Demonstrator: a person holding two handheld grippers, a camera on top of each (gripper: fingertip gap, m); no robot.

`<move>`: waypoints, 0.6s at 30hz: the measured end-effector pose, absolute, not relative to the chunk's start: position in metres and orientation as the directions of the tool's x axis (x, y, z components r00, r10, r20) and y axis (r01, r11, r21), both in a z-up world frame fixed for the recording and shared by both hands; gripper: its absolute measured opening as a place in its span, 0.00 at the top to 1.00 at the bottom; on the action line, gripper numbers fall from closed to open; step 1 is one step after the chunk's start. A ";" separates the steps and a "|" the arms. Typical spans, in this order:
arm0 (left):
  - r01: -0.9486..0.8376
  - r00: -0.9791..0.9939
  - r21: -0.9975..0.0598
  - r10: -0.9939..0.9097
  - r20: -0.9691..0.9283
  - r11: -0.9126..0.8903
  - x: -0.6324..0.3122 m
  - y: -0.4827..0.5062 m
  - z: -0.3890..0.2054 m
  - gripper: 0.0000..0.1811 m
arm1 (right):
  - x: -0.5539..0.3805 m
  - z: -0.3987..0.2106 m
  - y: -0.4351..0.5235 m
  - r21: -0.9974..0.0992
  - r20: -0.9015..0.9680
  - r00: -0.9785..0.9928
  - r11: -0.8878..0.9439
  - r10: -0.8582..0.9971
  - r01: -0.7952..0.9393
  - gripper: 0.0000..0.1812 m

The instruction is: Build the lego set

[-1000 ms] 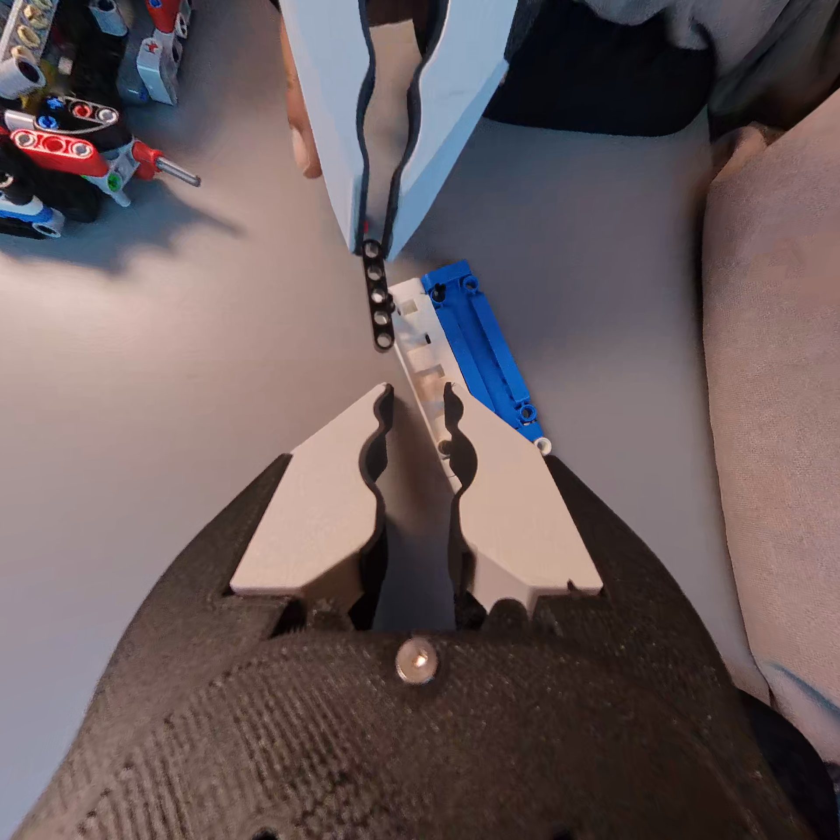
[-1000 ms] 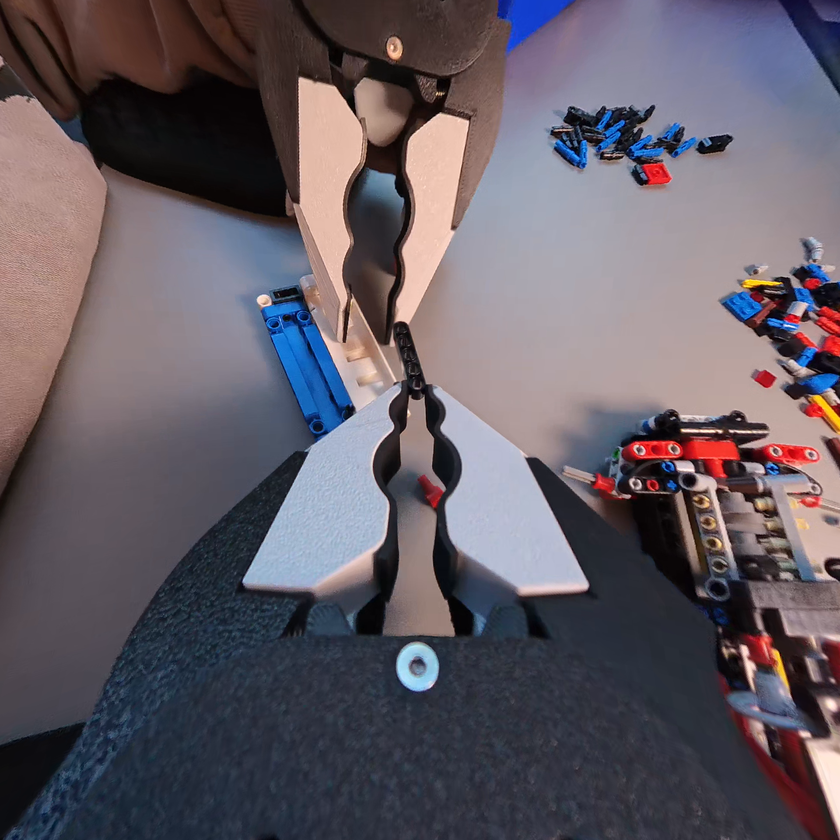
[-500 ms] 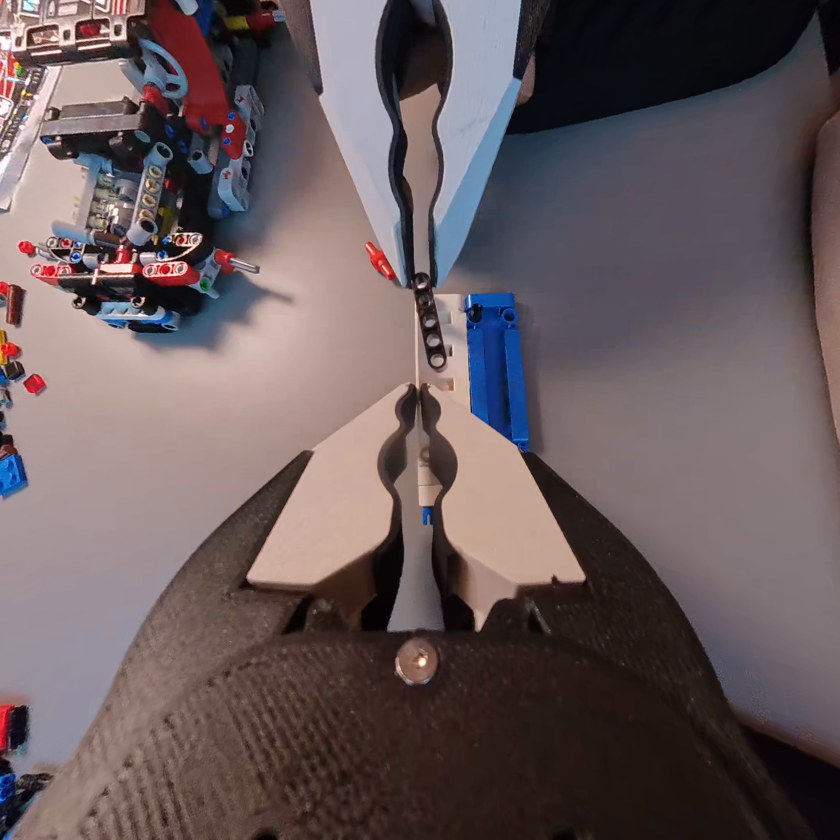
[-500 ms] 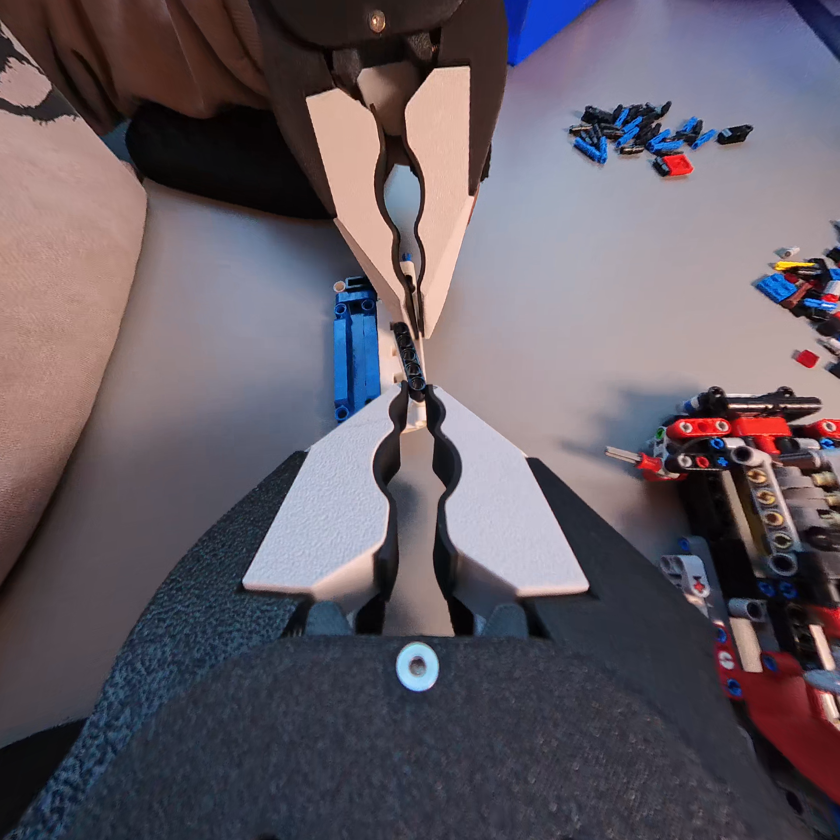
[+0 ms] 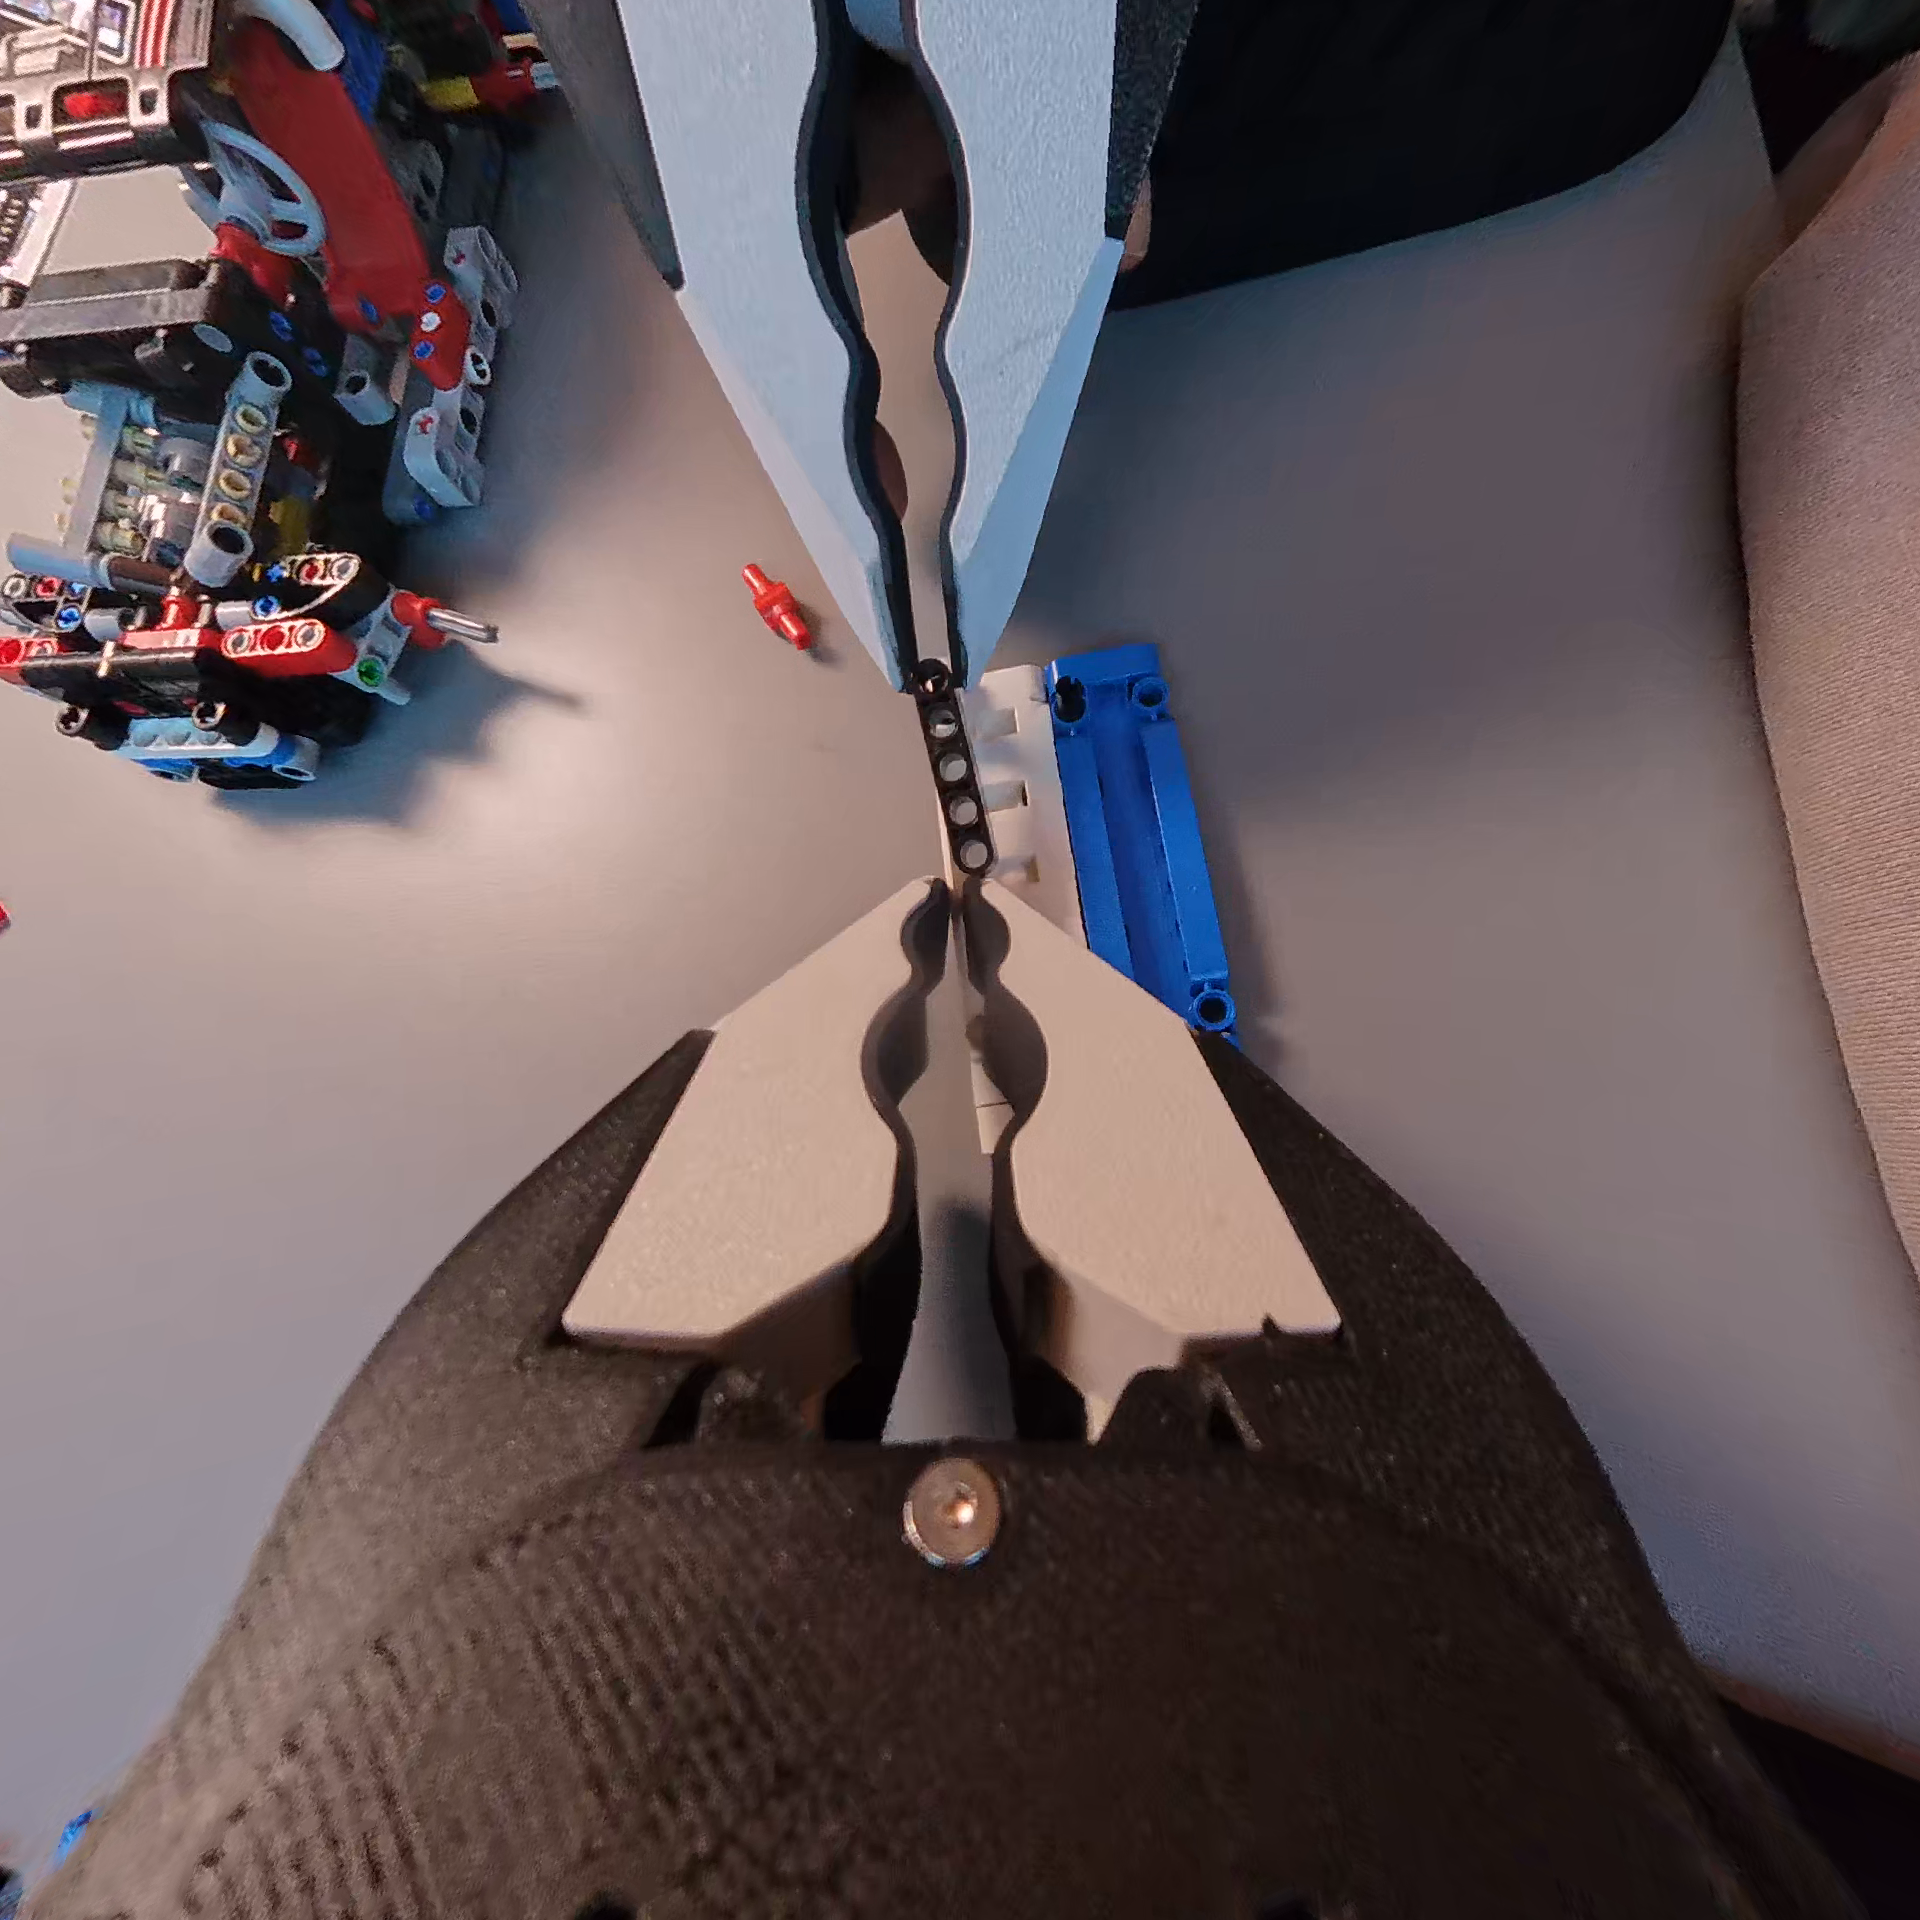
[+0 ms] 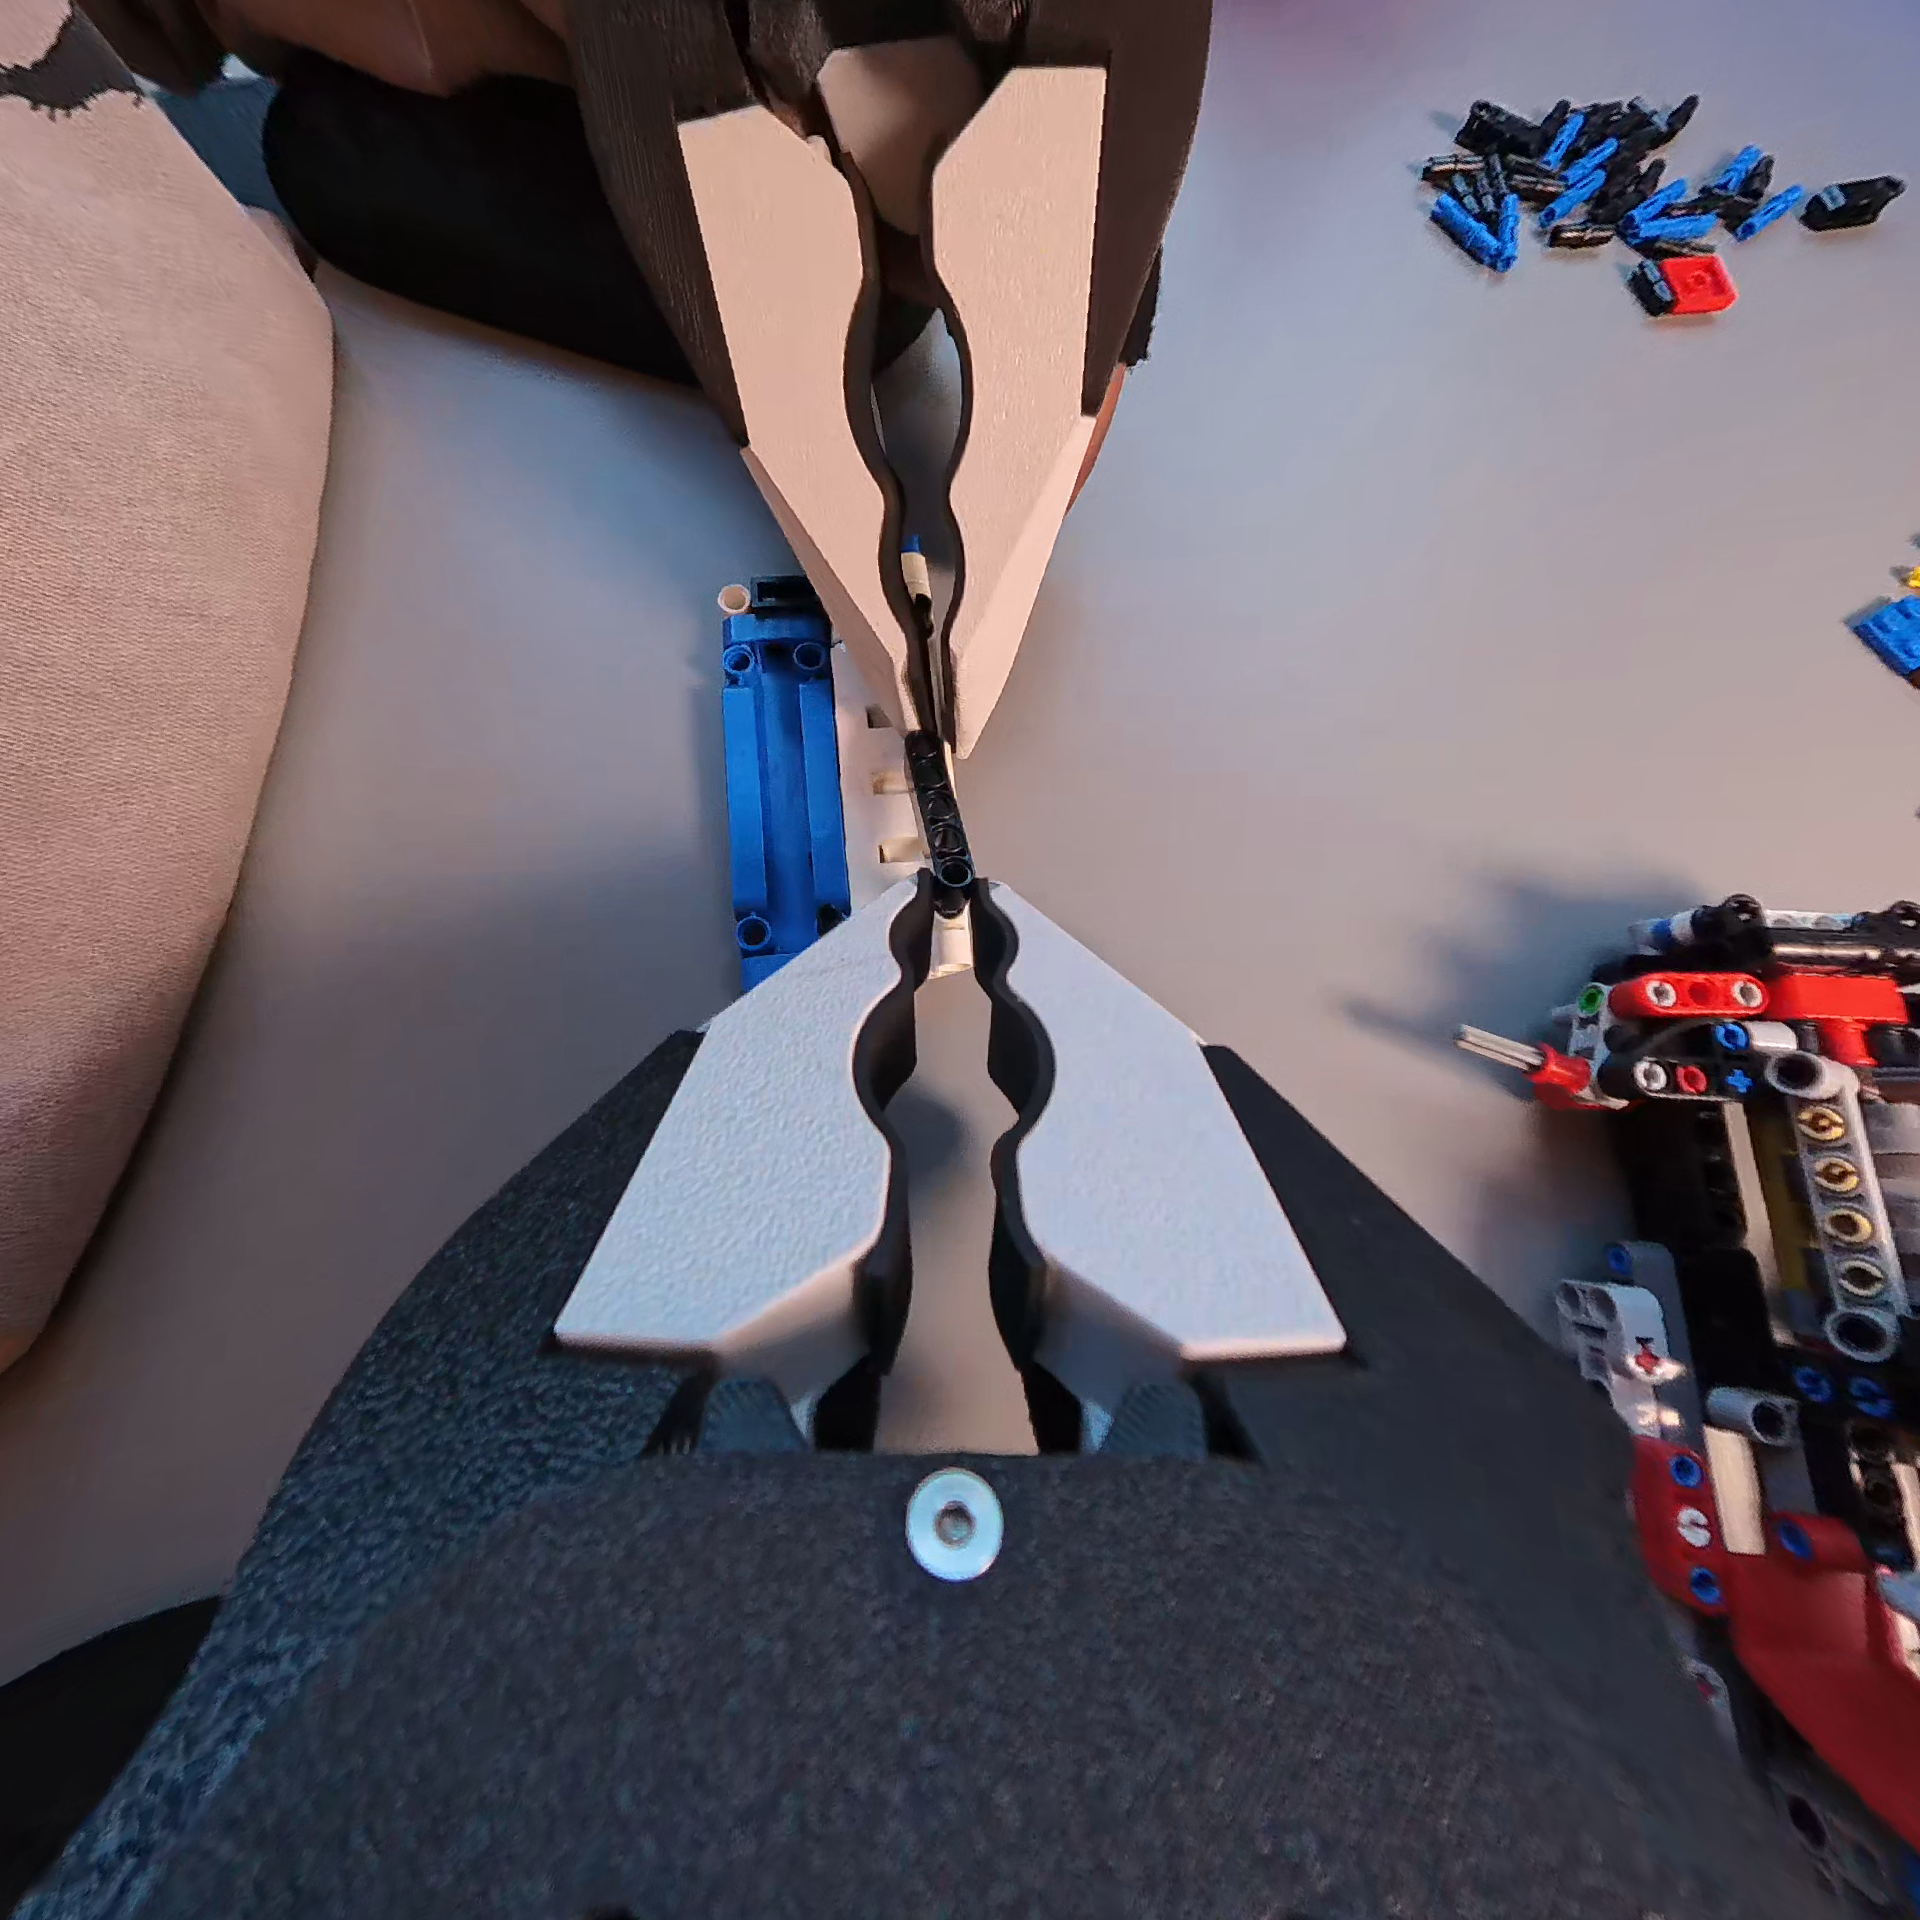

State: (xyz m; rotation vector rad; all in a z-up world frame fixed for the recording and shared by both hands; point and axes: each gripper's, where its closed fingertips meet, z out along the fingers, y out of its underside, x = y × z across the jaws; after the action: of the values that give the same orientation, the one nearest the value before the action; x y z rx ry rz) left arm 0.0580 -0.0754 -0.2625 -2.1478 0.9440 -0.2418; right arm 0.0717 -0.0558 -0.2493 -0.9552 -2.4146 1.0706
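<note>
A: Right wrist view: the black beam [image 6: 940, 821] sits just above mid-frame, one end pinched in the right gripper [image 6: 948, 896], which is closed narrow on it. Its far end meets the tips of the left gripper [image 6: 932, 727].

B: Left wrist view has the left gripper [image 5: 951, 891] clamped on a thin white panel [image 5: 1013, 774], and the blue panel [image 5: 1138, 831] lies on the table just beside it, right of centre.

A: Risk?

B: Only the beam's tip is gripped, so it could pivot or pop free under sideways pressure. The loose red pin [image 5: 777, 606], upper centre-left, could get knocked away.
</note>
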 end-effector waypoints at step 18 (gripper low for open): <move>-0.619 0.707 -0.675 -0.660 -0.255 -0.402 0.069 -0.081 -0.267 1.00 | 0.088 -0.262 -0.063 -0.682 -0.119 -0.631 0.399 0.766 0.613 0.98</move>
State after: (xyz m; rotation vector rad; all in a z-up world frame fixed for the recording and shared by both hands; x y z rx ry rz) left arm 0.0686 -0.0811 -0.2672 -2.1256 0.9699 -0.0667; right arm 0.0885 -0.0633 -0.2619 -1.2235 -2.4417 1.0514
